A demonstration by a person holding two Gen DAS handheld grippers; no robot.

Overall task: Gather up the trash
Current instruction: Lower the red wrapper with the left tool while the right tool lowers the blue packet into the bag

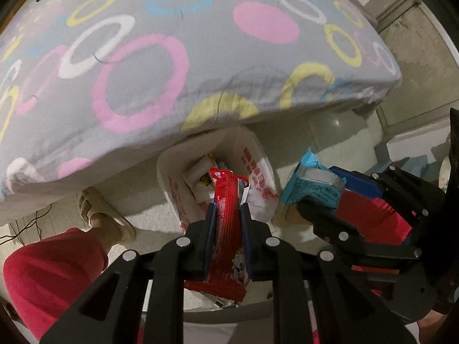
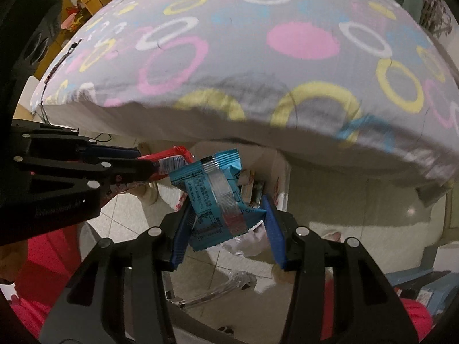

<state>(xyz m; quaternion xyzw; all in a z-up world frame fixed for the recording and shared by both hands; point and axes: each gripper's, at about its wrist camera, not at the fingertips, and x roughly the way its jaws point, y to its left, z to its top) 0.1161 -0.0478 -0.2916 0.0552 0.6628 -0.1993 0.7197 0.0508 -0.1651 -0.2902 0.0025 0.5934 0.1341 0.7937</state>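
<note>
My left gripper (image 1: 228,209) is shut on a red snack wrapper (image 1: 228,229) and holds it above a white plastic bag (image 1: 258,172) with red print, which stands open on the floor with trash inside. My right gripper (image 2: 226,209) is shut on a blue snack wrapper (image 2: 215,197) beside the left one. The right gripper with the blue wrapper (image 1: 312,189) shows at the right of the left wrist view. The left gripper with the red wrapper (image 2: 169,160) shows at the left of the right wrist view. The bag (image 2: 275,172) lies behind the blue wrapper there.
A bed with a grey sheet printed with coloured rings (image 1: 172,57) overhangs the bag just beyond both grippers. The person's foot in a beige slipper (image 1: 103,215) and red clothing (image 1: 51,272) are at the lower left. The floor is pale tile (image 2: 129,215).
</note>
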